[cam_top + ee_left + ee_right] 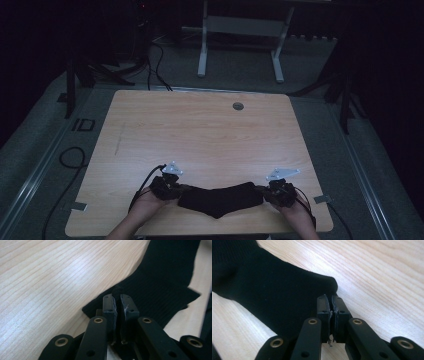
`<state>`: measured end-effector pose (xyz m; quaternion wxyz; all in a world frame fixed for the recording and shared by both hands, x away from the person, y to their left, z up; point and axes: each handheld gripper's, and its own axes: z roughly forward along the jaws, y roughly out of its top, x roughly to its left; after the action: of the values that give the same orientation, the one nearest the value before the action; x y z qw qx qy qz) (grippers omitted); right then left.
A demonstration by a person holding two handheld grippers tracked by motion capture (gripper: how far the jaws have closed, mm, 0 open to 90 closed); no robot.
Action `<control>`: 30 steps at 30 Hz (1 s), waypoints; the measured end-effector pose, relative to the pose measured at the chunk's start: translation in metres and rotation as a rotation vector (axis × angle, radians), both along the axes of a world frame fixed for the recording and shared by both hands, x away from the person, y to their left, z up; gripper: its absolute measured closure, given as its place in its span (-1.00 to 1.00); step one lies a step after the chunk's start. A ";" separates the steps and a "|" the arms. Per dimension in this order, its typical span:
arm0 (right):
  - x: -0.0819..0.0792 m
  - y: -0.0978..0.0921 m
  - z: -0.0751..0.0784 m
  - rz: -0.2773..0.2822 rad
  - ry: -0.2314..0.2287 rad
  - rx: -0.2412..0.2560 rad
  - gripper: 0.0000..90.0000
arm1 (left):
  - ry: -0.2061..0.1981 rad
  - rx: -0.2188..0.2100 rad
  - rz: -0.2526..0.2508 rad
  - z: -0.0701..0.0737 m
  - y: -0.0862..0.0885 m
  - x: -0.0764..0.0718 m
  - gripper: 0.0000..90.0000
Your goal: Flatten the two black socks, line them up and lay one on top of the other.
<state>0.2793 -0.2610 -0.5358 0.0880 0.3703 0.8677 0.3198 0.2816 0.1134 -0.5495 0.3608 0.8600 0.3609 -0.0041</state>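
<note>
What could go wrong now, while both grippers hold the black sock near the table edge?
Each gripper pinches only a thin edge of the sock: the left gripper at the ribbed end, the right gripper at the other end, so the cloth may slip out. The sock lies near the table edge and could slide off.

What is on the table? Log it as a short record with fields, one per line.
surface: wooden table, grommet hole near its far edge
item: black sock, lying flat near the near edge, stretched between the grippers
left gripper: jaws shut on the sock's ribbed end
right gripper: jaws shut on the sock's rounded end
hands: one on each gripper, coming in from the bottom of the high view
floor: cables and a white frame beyond the table
</note>
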 end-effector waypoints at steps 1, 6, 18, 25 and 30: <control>0.001 0.000 -0.002 -0.003 -0.003 -0.004 0.90 | -0.002 0.006 -0.002 -0.002 0.000 0.000 0.87; 0.004 0.000 -0.008 -0.010 0.004 -0.007 0.90 | -0.013 0.004 0.002 -0.005 0.000 0.000 0.85; 0.004 0.003 0.009 0.006 -0.039 0.023 0.36 | -0.139 -0.006 0.118 0.018 0.013 -0.008 0.37; -0.010 0.019 0.027 0.074 -0.123 0.001 1.00 | -0.202 0.045 -0.011 0.019 -0.014 -0.028 0.80; -0.007 0.030 0.005 0.098 -0.071 -0.032 1.00 | -0.173 0.091 -0.061 0.002 -0.027 -0.032 0.94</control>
<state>0.2728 -0.2313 -0.5309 0.1088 0.3146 0.8861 0.3226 0.2498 0.0869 -0.5472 0.3511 0.8831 0.3019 0.0757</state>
